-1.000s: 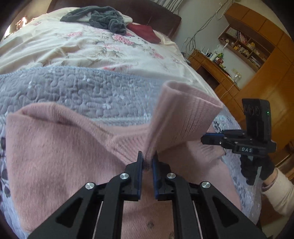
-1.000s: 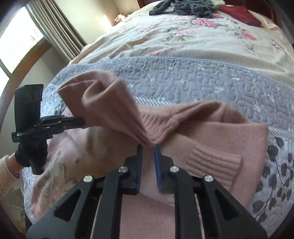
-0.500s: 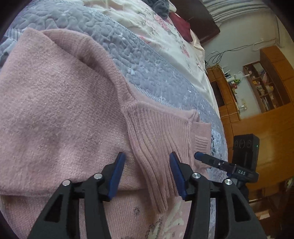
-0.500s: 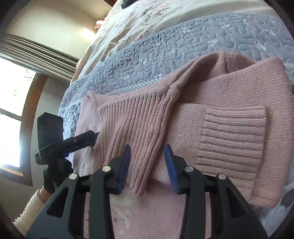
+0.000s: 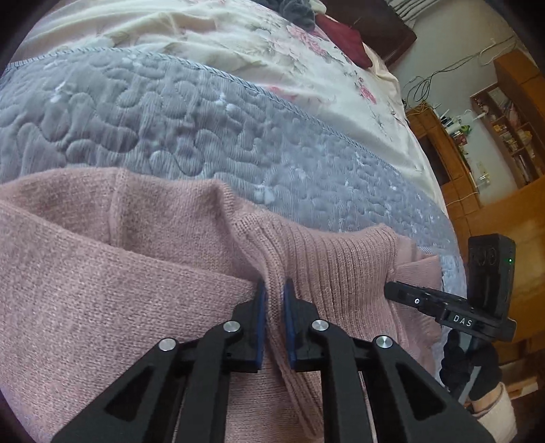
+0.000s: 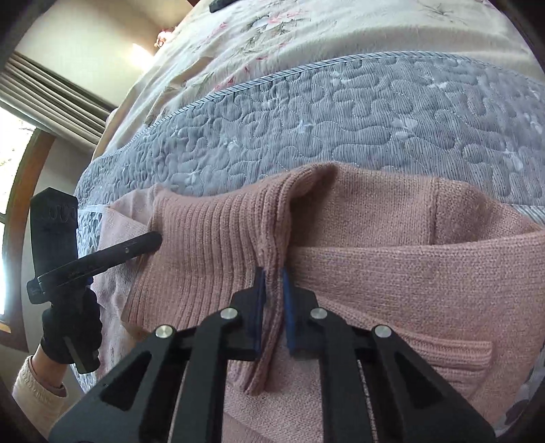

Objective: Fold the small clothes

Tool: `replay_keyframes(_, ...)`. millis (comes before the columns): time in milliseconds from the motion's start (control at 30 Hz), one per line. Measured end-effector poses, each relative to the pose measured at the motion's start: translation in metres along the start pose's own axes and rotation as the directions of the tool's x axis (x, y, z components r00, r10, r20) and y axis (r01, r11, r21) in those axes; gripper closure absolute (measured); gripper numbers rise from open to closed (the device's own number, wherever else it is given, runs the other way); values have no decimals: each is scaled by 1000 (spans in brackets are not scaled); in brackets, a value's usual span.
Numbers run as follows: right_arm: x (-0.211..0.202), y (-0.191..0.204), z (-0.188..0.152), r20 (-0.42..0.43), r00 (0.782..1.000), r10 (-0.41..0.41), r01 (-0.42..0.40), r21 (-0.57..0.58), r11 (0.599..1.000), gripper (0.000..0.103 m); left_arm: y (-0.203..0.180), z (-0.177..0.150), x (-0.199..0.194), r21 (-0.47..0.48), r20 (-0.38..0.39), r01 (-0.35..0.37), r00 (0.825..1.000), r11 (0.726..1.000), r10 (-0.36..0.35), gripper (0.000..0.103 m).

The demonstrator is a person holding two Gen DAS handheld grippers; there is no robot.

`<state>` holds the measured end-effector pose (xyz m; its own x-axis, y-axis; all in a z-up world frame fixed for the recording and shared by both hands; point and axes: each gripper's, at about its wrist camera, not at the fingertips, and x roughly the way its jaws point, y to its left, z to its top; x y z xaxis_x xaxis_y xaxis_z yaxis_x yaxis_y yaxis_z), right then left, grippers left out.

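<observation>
Clenched on a pinch of ribbed knit, the left claw (image 5: 273,296) holds the pink sweater (image 5: 102,272) close under its camera, and the right claw (image 6: 273,283) grips a similar ridge of the ribbed band seen from its own side; each claw's blue pads (image 5: 260,317) stand nearly together with only the fabric between them. The risk, as I judge it, is that each bite takes just one thin fold: a loose knit stretches and can slide out of a narrow pinch when lifted, or the two claws may pull unevenly and drag the layers askew, spoiling the fold already lying below. Each claw points forward and slightly down over the garment, and each appears in the other's view off to the side, gripped by a black-gloved hand (image 5: 470,371) with a cream cuff, its tip touching or just beside the ribbed edge. The sweater lies bunched on the grey quilted cover (image 5: 170,129) of the bed, with the floral sheet (image 5: 221,37) beyond and dark clothes (image 5: 299,8) heaped at the far end.
</observation>
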<state>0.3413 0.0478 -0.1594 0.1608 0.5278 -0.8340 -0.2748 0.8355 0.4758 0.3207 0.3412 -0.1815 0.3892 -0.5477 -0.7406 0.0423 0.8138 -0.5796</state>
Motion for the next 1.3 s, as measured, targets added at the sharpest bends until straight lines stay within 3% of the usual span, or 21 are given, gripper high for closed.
replay_keyframes(67,-15,2,-9,21,999,44,-44,14,999,87,0,-8,-12,-37,20,33,999,999,-32,78)
replay_keyframes(133,-25,5,-20,16,997,77,-77,19,997,82,-5,-22,-22,-36,36,62,998,997,-61,55)
replay_keyframes(233,-25,4,-38,-39,995,94,-92,46,995,75,-14,-42,-17,-9,-29,23,999,1000,-23,49)
replay_keyframes(300,-16,4,-46,-73,993,94,-90,56,994,80,-17,-50,-16,10,-16,5,1000,1000,-5,51)
replay_keyframes(333,-13,6,-47,-78,992,97,-93,54,994,93,-19,-51,-17,17,-9,-1,1000,1000,2,60)
replay_keyframes(367,-13,5,-48,-75,991,107,-103,61,993,93,-18,-50,-16,7,-25,22,999,1000,-22,74)
replay_keyframes(400,-15,4,-49,-69,990,127,-122,73,990,93,-15,-49,-16,-15,-38,43,998,999,-43,95)
replay_keyframes(500,-31,1,-52,-40,979,198,-193,90,977,94,-12,-46,-22,10,-30,26,999,1000,-26,95)
replay_keyframes(567,-32,-3,-54,-54,984,171,-166,90,982,95,-6,-49,-20,38,-50,-14,999,999,16,95)
replay_keyframes(633,-20,-6,-58,-89,990,112,-106,73,992,95,5,-54,-15,17,-63,11,998,1000,-10,95)
replay_keyframes(733,-9,-10,-63,-84,992,100,-93,80,992,95,11,-57,-12,-15,-36,23,999,1000,-24,94)
replay_keyframes(900,-11,-2,-66,-64,997,42,-38,64,997,94,-7,-66,-20,8,3,-70,998,997,70,90)
replay_keyframes(967,-29,2,-71,-37,998,44,-41,77,996,83,-19,-74,-34,-3,17,-150,989,989,150,88)
replay_keyframes(1000,-42,6,-77,-7,999,43,-43,76,996,83,-27,-83,-47,6,39,-179,983,984,178,86)
replay_keyframes(1067,-78,13,-96,56,996,62,-66,70,995,77,-44,-110,-79,21,90,-186,979,982,183,78)
replay_keyframes(1133,-113,21,-130,92,995,46,-52,64,997,72,-59,-147,-115,41,127,-214,970,976,208,63)
replay_keyframes(1300,-179,26,-233,119,993,-13,4,73,997,60,-66,-233,-190,15,143,-284,950,959,279,59)
